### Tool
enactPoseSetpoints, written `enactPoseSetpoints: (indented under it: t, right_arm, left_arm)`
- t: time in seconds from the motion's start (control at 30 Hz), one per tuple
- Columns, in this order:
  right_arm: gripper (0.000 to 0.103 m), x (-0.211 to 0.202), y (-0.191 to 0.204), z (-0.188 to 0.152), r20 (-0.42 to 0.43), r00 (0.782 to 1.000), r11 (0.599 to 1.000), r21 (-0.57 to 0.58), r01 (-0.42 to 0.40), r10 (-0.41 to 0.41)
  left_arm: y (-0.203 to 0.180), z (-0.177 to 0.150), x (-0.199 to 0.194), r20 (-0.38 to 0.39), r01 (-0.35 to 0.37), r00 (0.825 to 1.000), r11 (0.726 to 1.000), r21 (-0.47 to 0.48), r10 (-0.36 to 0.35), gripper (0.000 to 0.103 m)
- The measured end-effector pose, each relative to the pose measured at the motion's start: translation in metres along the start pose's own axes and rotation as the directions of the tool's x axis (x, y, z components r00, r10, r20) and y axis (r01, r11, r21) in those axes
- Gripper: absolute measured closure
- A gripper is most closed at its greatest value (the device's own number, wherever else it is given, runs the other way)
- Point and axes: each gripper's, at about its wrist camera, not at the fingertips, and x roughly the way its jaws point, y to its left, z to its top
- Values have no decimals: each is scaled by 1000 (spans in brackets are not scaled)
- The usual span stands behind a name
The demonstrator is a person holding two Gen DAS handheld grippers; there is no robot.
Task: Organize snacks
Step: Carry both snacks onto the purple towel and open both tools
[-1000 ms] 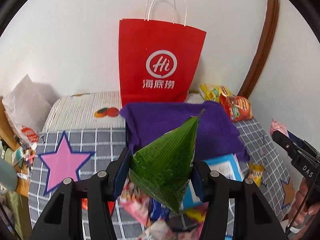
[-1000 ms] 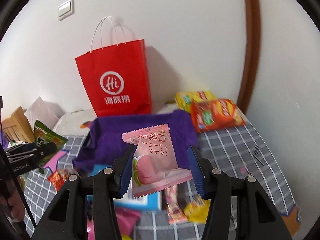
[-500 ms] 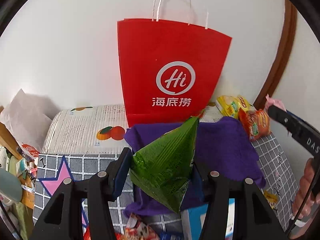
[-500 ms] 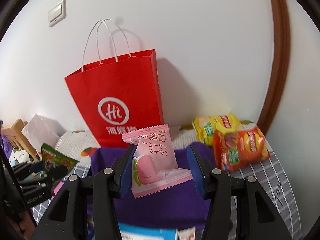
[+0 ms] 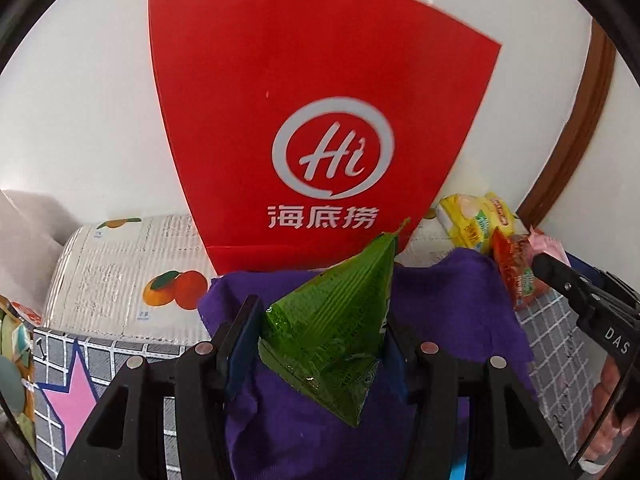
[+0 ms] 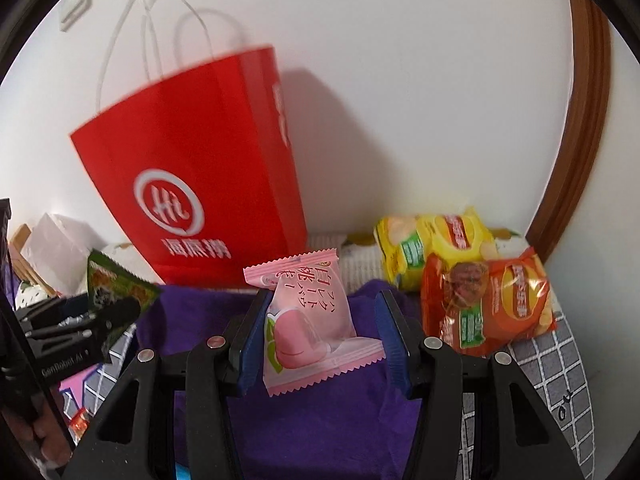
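We hold the left gripper (image 5: pixel 320 344) closed on a green triangular snack packet (image 5: pixel 336 332), its blue pads pressing both sides. The right gripper (image 6: pixel 322 340) is closed on a pink peach snack packet (image 6: pixel 308 316) in the same way. Both packets hang above a purple cloth (image 6: pixel 320 412) that lies on a grey checked cover (image 6: pixel 560 376). Just behind the cloth a red paper bag (image 5: pixel 316 128) stands upright against the white wall (image 6: pixel 420 100). At the right of the bag lie a yellow chips bag (image 6: pixel 432 244) and an orange chips bag (image 6: pixel 488 304), touching each other.
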Motion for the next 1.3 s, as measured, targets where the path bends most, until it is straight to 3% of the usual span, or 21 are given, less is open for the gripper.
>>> enactPoseSetpoints:
  t: [0.1, 0.43, 0.97, 1.3]
  right_arm:
    - [51, 16, -5, -5, -50, 999, 1000, 2, 22, -22]
    - [51, 61, 6, -21, -191, 981, 999, -38, 32, -38]
    - [51, 92, 14, -35, -282, 959, 1000, -24, -9, 2]
    - [50, 109, 14, -41, -318, 948, 1000, -19, 22, -27]
  left_arm:
    - [2, -5, 17, -60, -30, 998, 999, 18, 31, 50]
    - [7, -9, 41, -128, -15, 992, 1000, 0, 15, 50]
    - [2, -23, 67, -234, -9, 972, 1000, -3, 8, 50]
    - [5, -25, 76, -260, -14, 966, 1000, -14, 10, 49]
